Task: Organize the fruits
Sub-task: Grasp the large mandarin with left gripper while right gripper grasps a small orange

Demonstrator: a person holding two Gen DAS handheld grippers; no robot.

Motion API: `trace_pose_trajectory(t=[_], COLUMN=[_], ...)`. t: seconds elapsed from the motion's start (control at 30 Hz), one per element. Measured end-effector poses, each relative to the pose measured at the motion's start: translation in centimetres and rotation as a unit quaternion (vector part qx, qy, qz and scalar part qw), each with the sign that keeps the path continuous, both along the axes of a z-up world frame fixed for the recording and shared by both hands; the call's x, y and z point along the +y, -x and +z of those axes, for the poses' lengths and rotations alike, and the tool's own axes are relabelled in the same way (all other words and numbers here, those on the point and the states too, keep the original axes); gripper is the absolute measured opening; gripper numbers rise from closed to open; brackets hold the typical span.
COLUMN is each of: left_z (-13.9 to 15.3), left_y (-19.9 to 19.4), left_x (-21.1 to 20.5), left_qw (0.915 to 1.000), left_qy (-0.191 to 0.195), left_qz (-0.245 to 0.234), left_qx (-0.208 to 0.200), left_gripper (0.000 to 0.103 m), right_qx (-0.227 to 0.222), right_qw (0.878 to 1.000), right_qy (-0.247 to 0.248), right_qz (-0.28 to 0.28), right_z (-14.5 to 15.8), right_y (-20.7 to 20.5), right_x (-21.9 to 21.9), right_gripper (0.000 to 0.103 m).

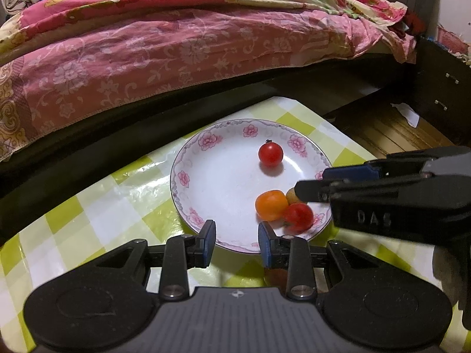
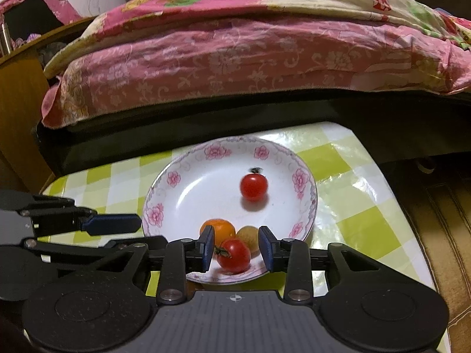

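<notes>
The right gripper [image 2: 235, 251] stands part open astride a round red cherry tomato [image 2: 234, 255] at the near rim of the white floral-rimmed ceramic plate [image 2: 188, 182], pads clear of it; an orange tomato [image 2: 220, 228] and a brownish-green fruit [image 2: 248, 235] lie just beyond, a second red tomato [image 2: 253, 186] farther off. The left gripper [image 1: 237, 242], narrowly parted and empty, hovers at the plate's near edge, so the right is nearer

A bed [image 2: 235, 67] draped in pink floral covers [image 1: 164, 50] fills the back, its dark frame [image 1: 435, 94] beside a wooden floor [image 1: 379, 129]; checked green tablecloth [image 2: 347, 164] gleams.
</notes>
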State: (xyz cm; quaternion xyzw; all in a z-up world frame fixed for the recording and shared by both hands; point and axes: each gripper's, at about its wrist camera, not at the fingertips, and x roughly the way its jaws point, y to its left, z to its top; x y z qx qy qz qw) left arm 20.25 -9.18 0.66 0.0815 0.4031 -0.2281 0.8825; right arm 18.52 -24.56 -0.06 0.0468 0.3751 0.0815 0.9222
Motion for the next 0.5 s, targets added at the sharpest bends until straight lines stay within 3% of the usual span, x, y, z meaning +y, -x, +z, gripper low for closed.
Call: trace_pose_trajectory(t=[0.27, 0.5], left_z=[0.5, 0.6], left_y=[1.0, 2.4], left_x=[0.7, 2.0], left_qw=[1.0, 0.9999], left_qy=[-0.001, -0.004], left_qz=[-0.005, -0.015], left_qx=[0.001, 0.007], left_gripper=[0.039, 0.039], right_qx=[-0.014, 0.0], right_qw=[1.0, 1.0], right_qy=[-0.011, -0.012], right_qz=[-0.022, -0.003], right_z=[1.1, 1.4], right_y=[0.3, 1.6], right_x=[-1.2, -0.9], right_gripper=[0.032, 0.032])
